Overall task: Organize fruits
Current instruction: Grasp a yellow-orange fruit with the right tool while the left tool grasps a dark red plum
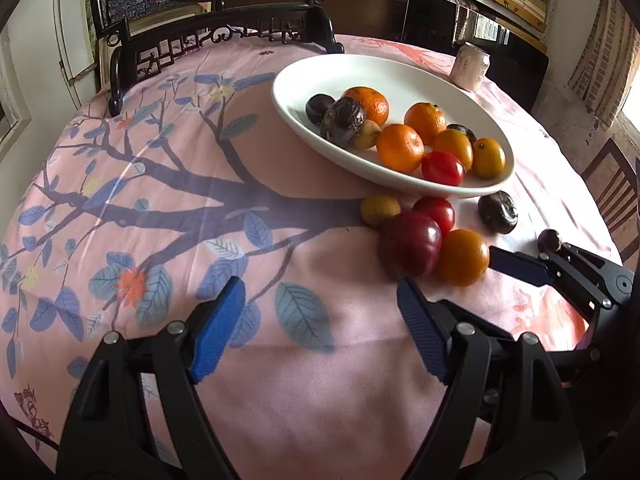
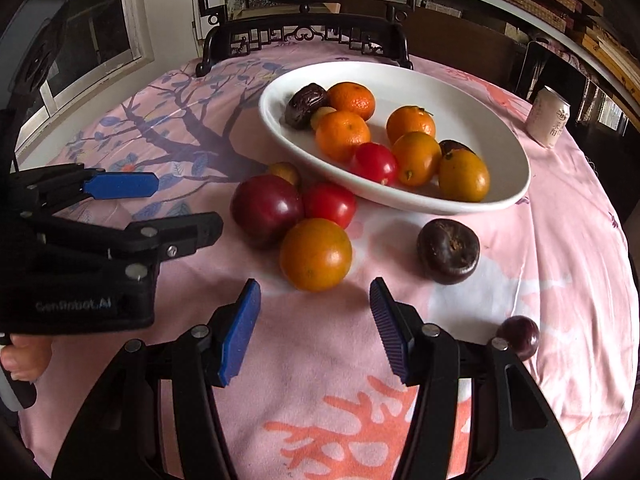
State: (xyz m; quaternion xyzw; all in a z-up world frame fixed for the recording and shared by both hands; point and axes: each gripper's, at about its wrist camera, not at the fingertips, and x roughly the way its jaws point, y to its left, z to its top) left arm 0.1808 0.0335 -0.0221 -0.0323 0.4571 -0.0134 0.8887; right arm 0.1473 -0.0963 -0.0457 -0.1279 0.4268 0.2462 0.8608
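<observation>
A white oval plate [image 1: 304, 120] [image 2: 500, 136] holds several oranges, a red tomato and dark fruits. On the cloth in front of it lie a dark red plum [image 1: 410, 242] [image 2: 266, 208], a red tomato [image 1: 436, 210] [image 2: 330, 203], an orange [image 1: 464, 257] [image 2: 316, 254], a small yellow fruit [image 1: 379, 210] [image 2: 285, 172], a wrinkled dark fruit [image 1: 498, 213] [image 2: 448, 250] and a small dark grape [image 1: 549, 239] [image 2: 520, 335]. My left gripper [image 1: 320, 320] [image 2: 180, 208] is open and empty, left of the plum. My right gripper [image 2: 314, 332] is open and empty, just short of the orange.
The round table wears a pink cloth [image 1: 280, 400] [image 2: 560, 280] with a tree print. A pale drink can [image 1: 470, 66] [image 2: 548, 117] stands behind the plate. A dark carved chair [image 1: 224, 40] [image 2: 304, 38] stands at the far edge.
</observation>
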